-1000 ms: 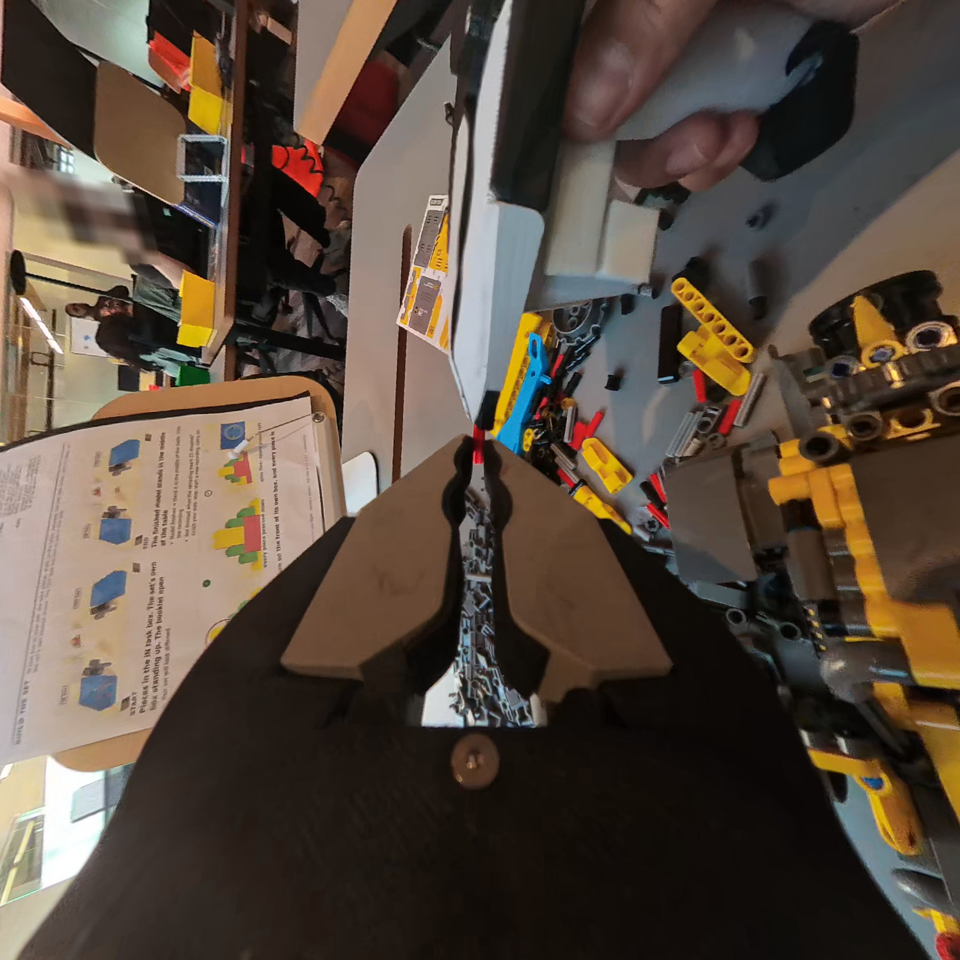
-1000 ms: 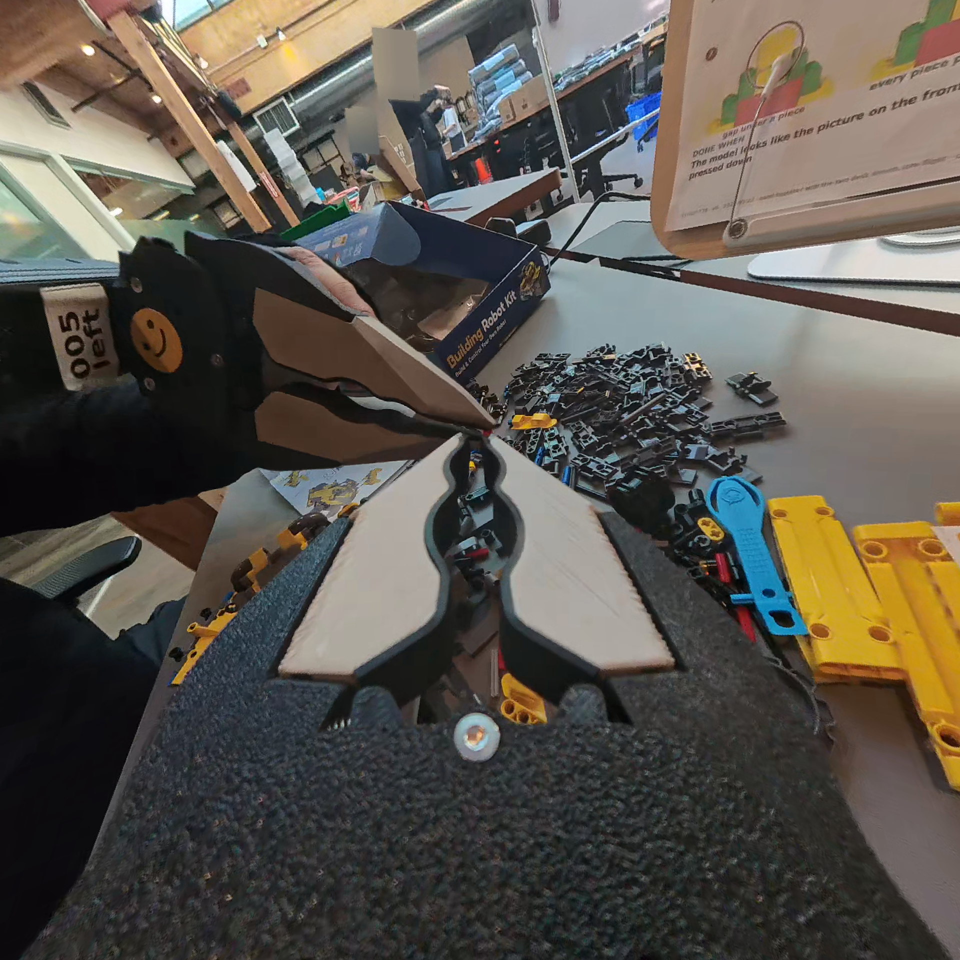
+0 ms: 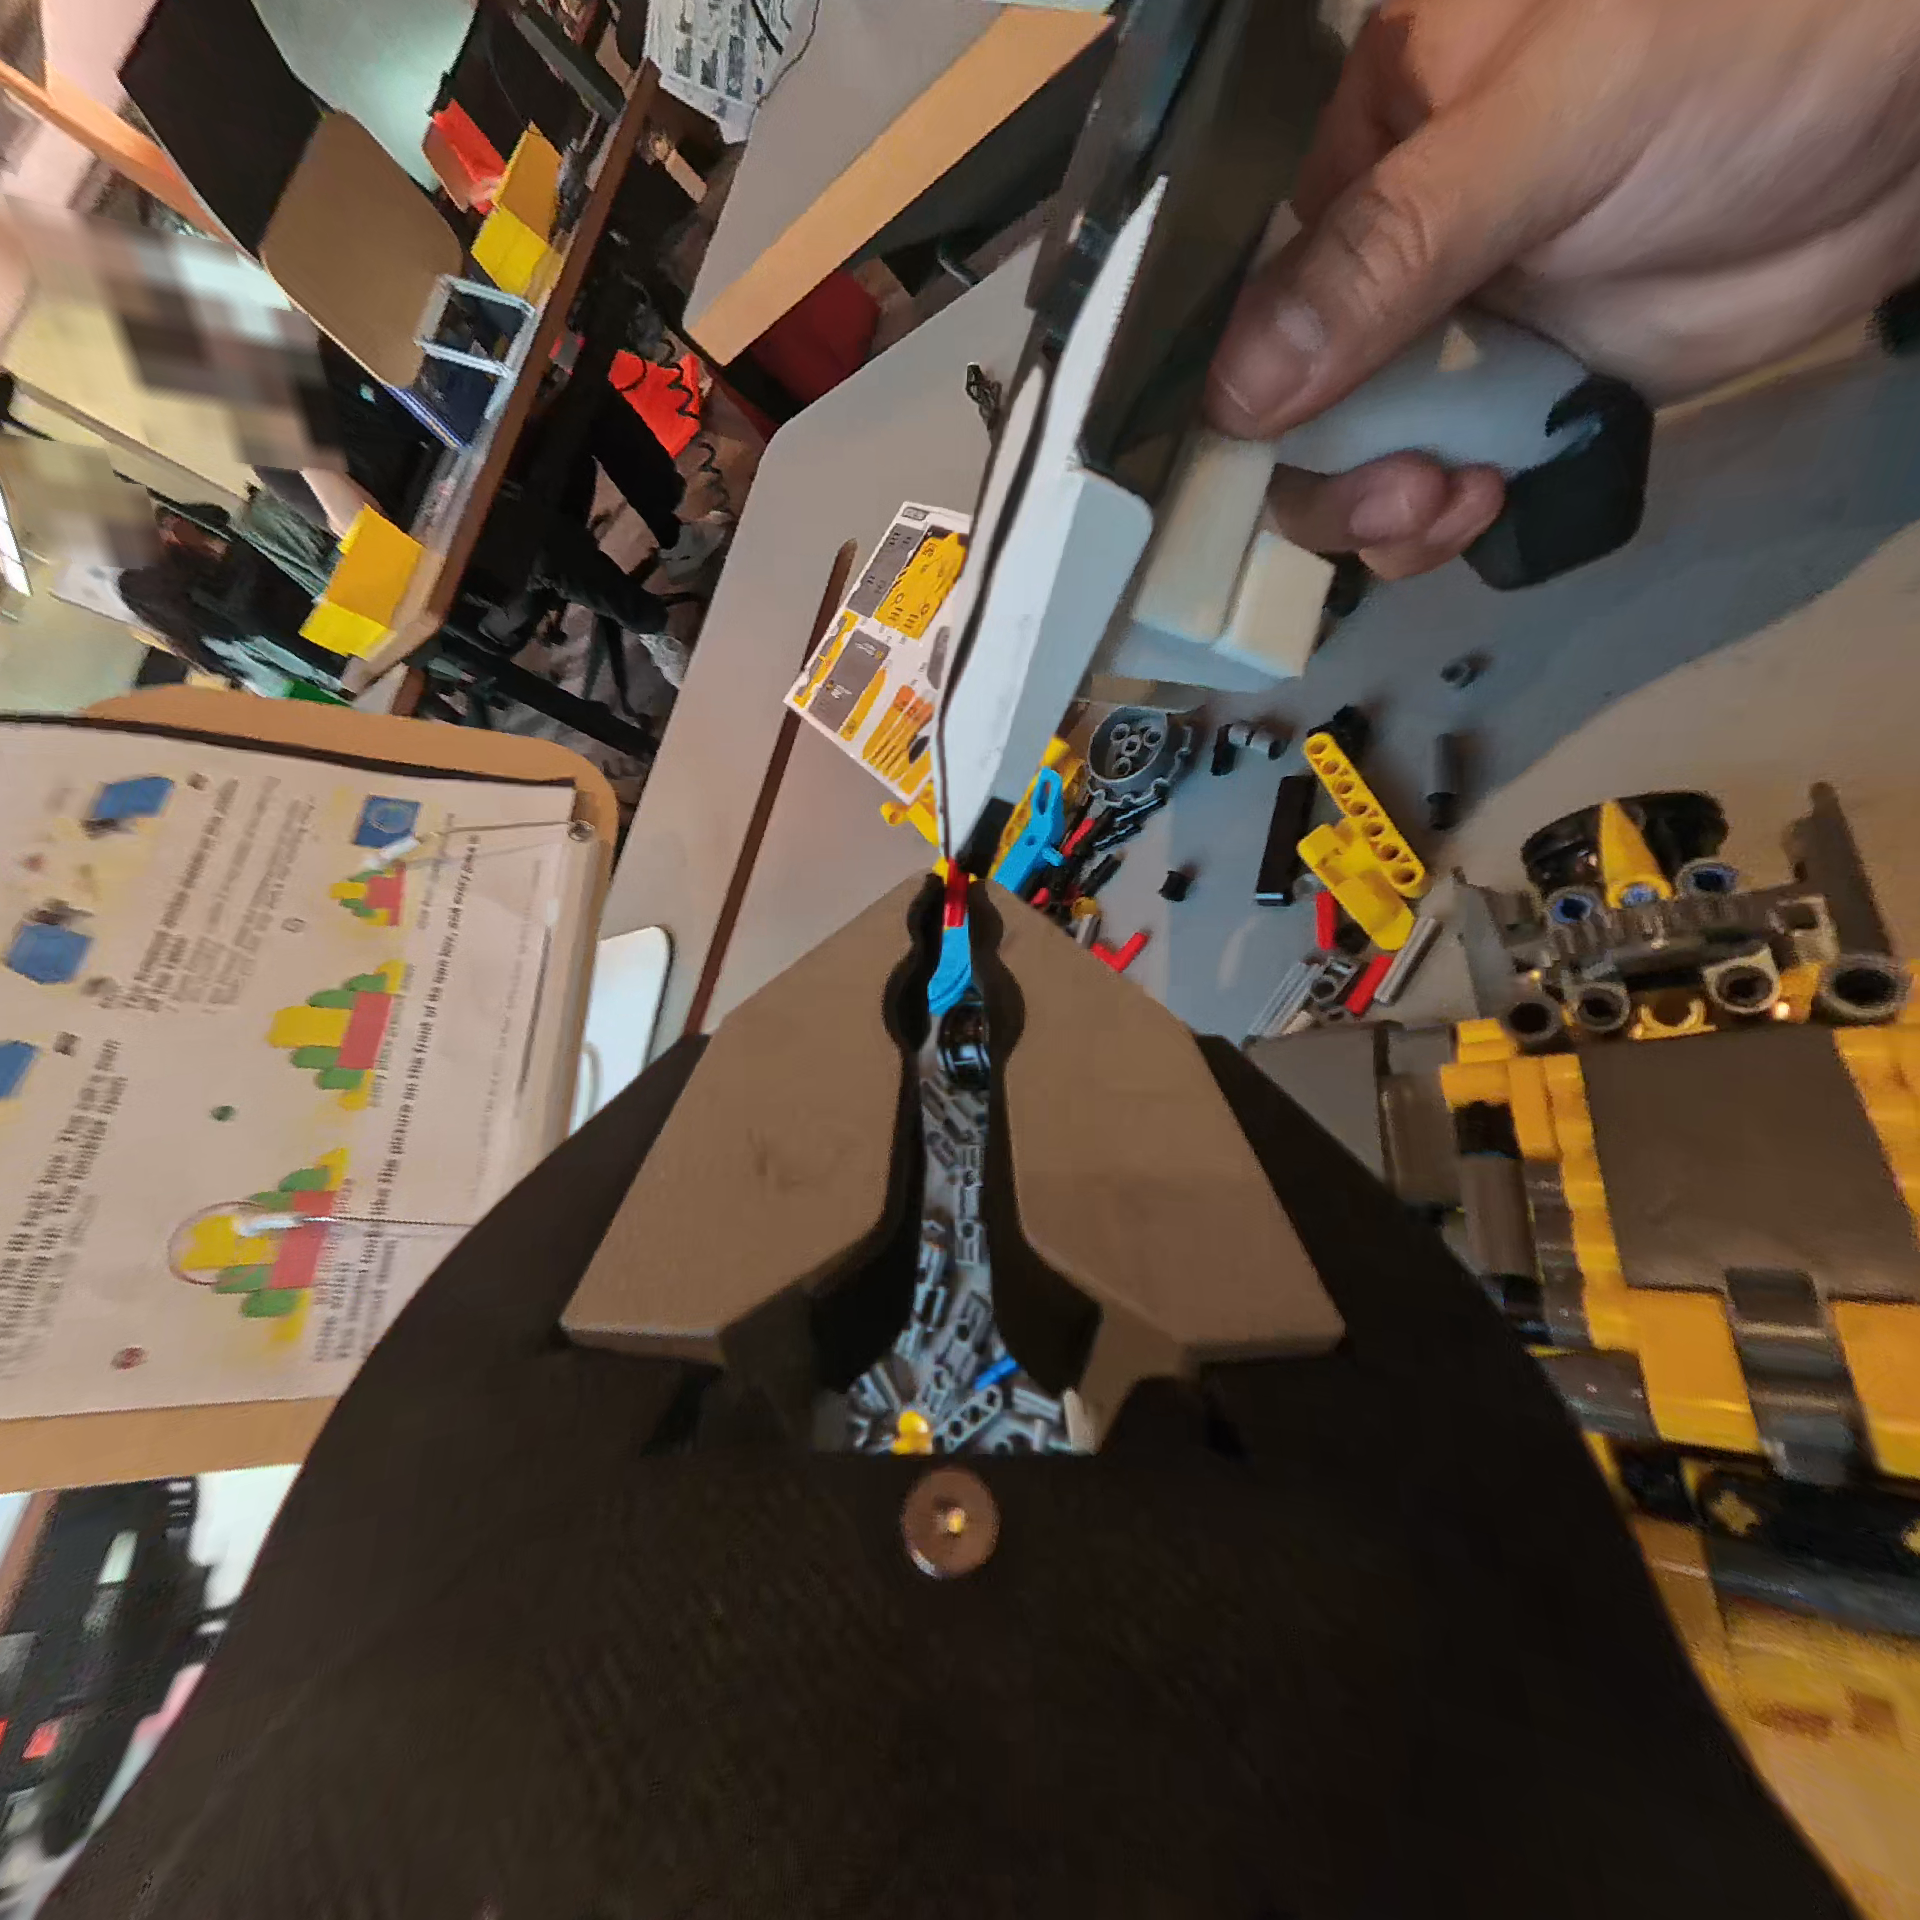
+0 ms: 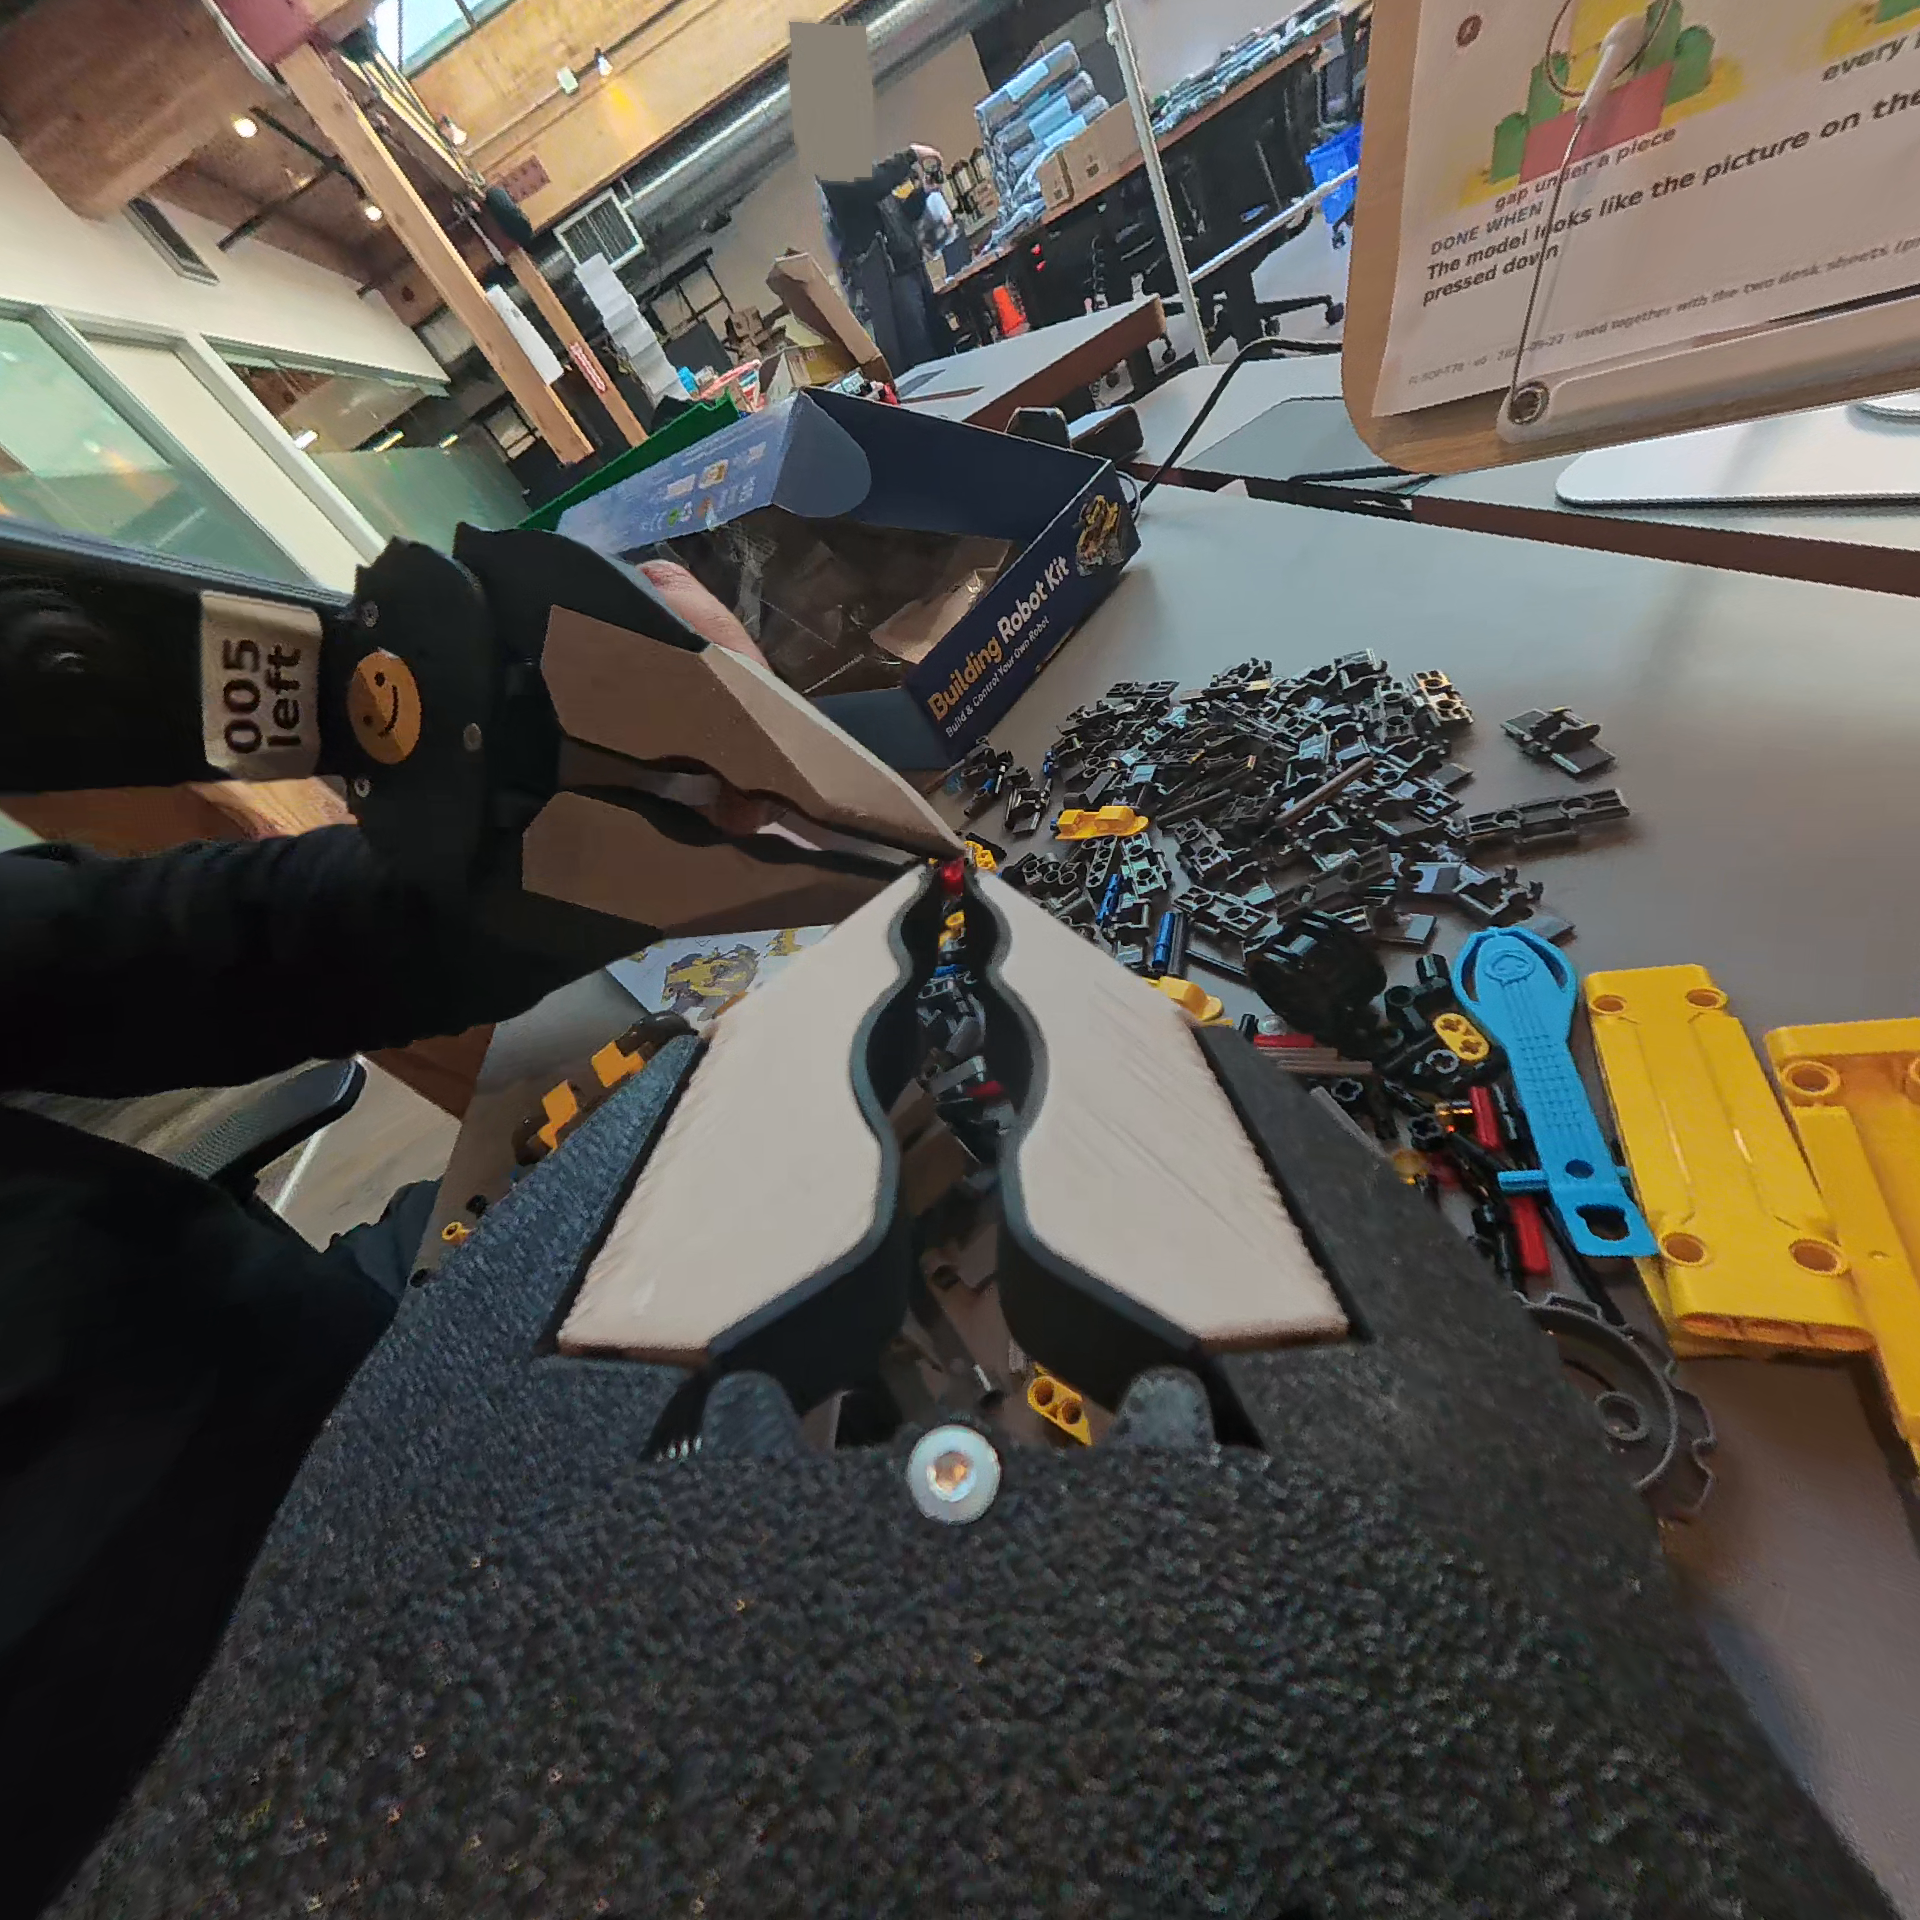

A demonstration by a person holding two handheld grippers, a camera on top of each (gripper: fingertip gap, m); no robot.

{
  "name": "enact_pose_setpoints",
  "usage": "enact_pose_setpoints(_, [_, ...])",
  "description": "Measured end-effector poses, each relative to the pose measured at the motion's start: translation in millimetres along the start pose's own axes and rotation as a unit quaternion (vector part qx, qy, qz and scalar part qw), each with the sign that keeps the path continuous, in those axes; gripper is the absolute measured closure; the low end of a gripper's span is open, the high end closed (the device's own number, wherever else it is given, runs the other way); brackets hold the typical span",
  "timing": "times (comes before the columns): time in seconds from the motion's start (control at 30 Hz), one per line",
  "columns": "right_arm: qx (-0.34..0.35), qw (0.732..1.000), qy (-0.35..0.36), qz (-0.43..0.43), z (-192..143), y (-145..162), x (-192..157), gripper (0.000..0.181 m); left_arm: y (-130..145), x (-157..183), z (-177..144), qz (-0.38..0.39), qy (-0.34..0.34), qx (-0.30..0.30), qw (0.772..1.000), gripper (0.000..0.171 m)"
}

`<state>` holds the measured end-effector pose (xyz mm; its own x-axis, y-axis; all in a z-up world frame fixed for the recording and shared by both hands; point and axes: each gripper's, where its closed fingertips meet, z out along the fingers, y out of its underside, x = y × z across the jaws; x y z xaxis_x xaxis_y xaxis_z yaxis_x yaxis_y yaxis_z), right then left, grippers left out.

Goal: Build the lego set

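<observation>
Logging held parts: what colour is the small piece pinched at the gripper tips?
Red; the small piece sits where the right gripper and left gripper meet, clearest in the right wrist view.

Black textured gripper (image 4: pixel 951 883) bodies; tan fingers (image 4: pixel 769 1164); silver screw (image 4: pixel 952 1473); black sleeve (image 4: pixel 208 956).

Each camera sits just behind its own tongs and looks forward along them, close above the tabletop (image 4: pixel 1558 665).

The left wrist view is rolled sideways, so the tabletop runs upward through the picture, with the right tongs (image 3: pixel 951 862) entering from the top.

The right wrist view stands level and looks across the tabletop toward a workshop hall; the left tongs (image 4: pixel 935 857) enter from its left.

Both views share the spot where the two tips meet, seemingly around a small red piece (image 4: pixel 951 876), and the loose parts beyond, such as the blue tool (image 4: pixel 1538 1081).
</observation>
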<state>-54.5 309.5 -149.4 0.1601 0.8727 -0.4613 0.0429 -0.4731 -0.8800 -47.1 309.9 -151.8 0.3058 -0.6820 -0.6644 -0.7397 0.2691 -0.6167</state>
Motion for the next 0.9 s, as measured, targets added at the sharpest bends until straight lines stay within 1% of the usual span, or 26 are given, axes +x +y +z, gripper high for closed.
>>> enact_pose_setpoints(0.13, [0.003,1.0,0.012,0.005,-1.4,1.7,7.4,0.177,0.9,-0.2,3.2,-0.072,0.025,0.022,0.997,0.168])
enact_pose_setpoints(0.23, [0.01,1.0,0.023,0.014,-5.0,1.4,15.4,0.177,-4.5,0.4,-0.8,-0.088,0.051,0.045,0.994,0.163])
enact_pose_setpoints(0.33, [0.026,0.999,0.024,0.01,-7.8,-2.4,17.7,0.177,-23.4,-3.1,-10.1,-0.112,0.087,0.093,0.985,0.163])
enact_pose_setpoints(0.37, [0.029,0.999,0.027,0.005,-8.3,-2.9,18.4,0.177,-29.5,-7.5,-12.3,-0.124,0.094,0.103,0.982,0.163])
enact_pose_setpoints(0.4, [0.03,0.999,0.03,-0.001,-8.9,-2.9,19.0,0.177,-31.6,-14.2,-12.0,-0.136,0.092,0.099,0.981,0.162])
enact_pose_setpoints(0.47, [0.04,0.998,0.038,-0.019,-10.7,-5.0,19.9,0.178,-23.5,-28.7,-5.6,-0.162,0.078,0.055,0.982,0.16])
enact_pose_setpoints(0.53, [0.051,0.997,0.045,-0.034,-13.2,-8.0,19.8,0.178,-12.6,-32.5,-1.4,-0.184,0.081,0.014,0.979,0.157])
enact_pose_setpoints(0.57, [0.053,0.997,0.047,-0.042,-14.0,-8.9,18.9,0.178,-8.9,-33.4,0.2,-0.189,0.081,0.009,0.979,0.164])
enact_pose_setpoints(0.63, [0.053,0.995,0.067,-0.059,-16.1,-9.2,21.7,0.178,-3.0,-27.8,2.4,-0.185,0.102,0.001,0.977,0.165])
enact_pose_setpoints(0.73, [0.038,0.991,0.099,-0.086,-19.0,-5.6,24.9,0.178,7.8,-17.1,3.0,-0.184,0.131,-0.033,0.974,0.164])
enact_pose_setpoints(0.8, [0.029,0.989,0.111,-0.096,-21.8,-1.7,20.2,0.178,20.2,-20.7,2.9,-0.173,0.117,-0.07,0.975,0.163])
enact_pose_setpoints(0.9, [0.038,0.984,0.142,-0.1,-29.8,3.1,6.6,0.178,38.4,-26.4,-3.8,-0.174,0.111,-0.115,0.972,0.165])
